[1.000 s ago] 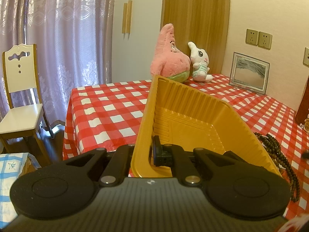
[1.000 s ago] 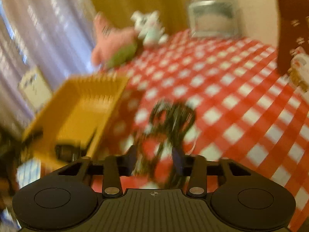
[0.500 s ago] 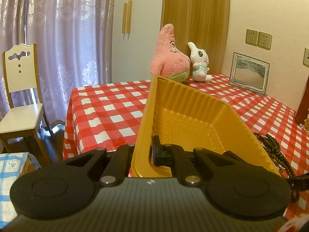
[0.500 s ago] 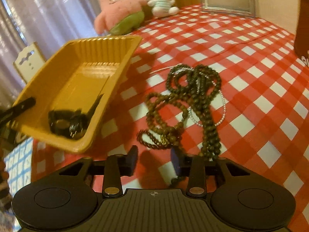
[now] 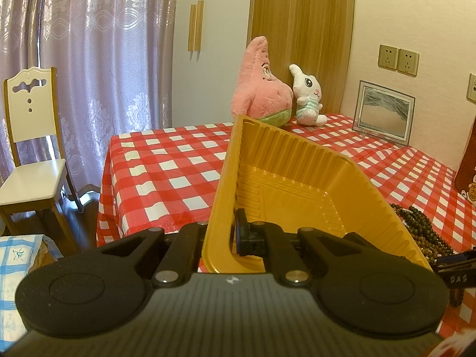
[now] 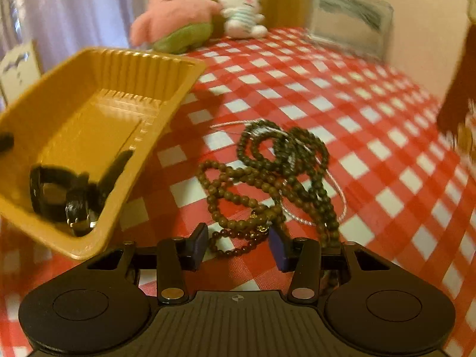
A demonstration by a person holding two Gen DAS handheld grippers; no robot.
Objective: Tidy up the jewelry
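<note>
My left gripper (image 5: 221, 238) is shut on the near rim of a yellow plastic tray (image 5: 285, 184) and holds it tilted above the table edge. The tray also shows in the right wrist view (image 6: 98, 119), with a black watch (image 6: 59, 196) lying in its low corner. A tangle of brown bead necklaces (image 6: 267, 172) and a thin silver chain (image 6: 336, 184) lies on the red checked tablecloth (image 6: 372, 148). My right gripper (image 6: 238, 244) is open, its jaws low over the near end of the beads. The beads show at the right in the left wrist view (image 5: 422, 229).
A pink star plush (image 5: 261, 89), a white rabbit plush (image 5: 306, 98) and a framed picture (image 5: 383, 113) stand at the table's far side. A dark red box (image 5: 467, 166) is at the right. A white chair (image 5: 29, 136) stands left of the table.
My right gripper has moved down and forward to the beads, which now lie between its open jaws. The left gripper and tray have stayed still.
</note>
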